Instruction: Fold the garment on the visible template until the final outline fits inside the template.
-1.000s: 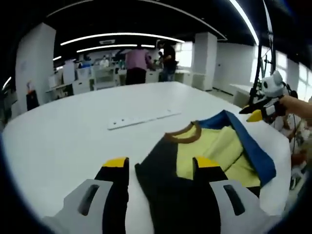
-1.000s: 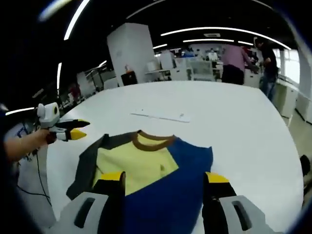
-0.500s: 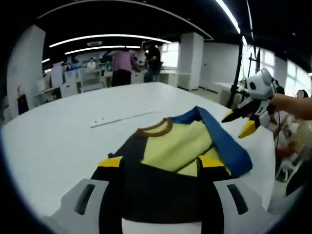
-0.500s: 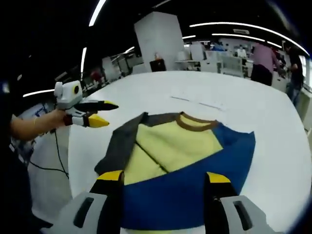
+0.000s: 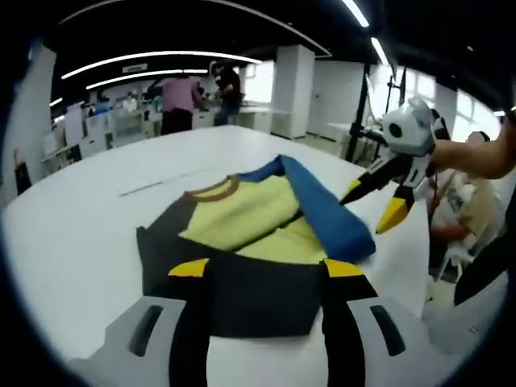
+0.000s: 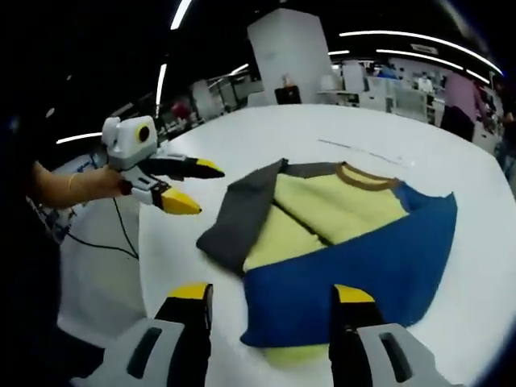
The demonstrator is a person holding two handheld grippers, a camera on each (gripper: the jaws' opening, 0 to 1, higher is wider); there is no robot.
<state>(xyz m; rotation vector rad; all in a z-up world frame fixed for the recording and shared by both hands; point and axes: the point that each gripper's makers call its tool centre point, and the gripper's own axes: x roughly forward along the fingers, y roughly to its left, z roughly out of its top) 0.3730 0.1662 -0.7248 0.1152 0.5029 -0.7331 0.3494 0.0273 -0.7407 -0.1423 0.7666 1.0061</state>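
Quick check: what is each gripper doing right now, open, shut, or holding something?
Left gripper: open, holding nothing, off the dark grey edge of the yellow, blue and grey garment.
Right gripper: open, holding nothing, beside the garment's blue fold.

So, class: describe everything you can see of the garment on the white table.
The garment is a soft knit top: yellow middle, brown ribbed collar, one dark grey side, one blue side. It lies flat on the white table, both side panels folded in over the yellow. Neither the left gripper nor the right gripper holds it; both are open.
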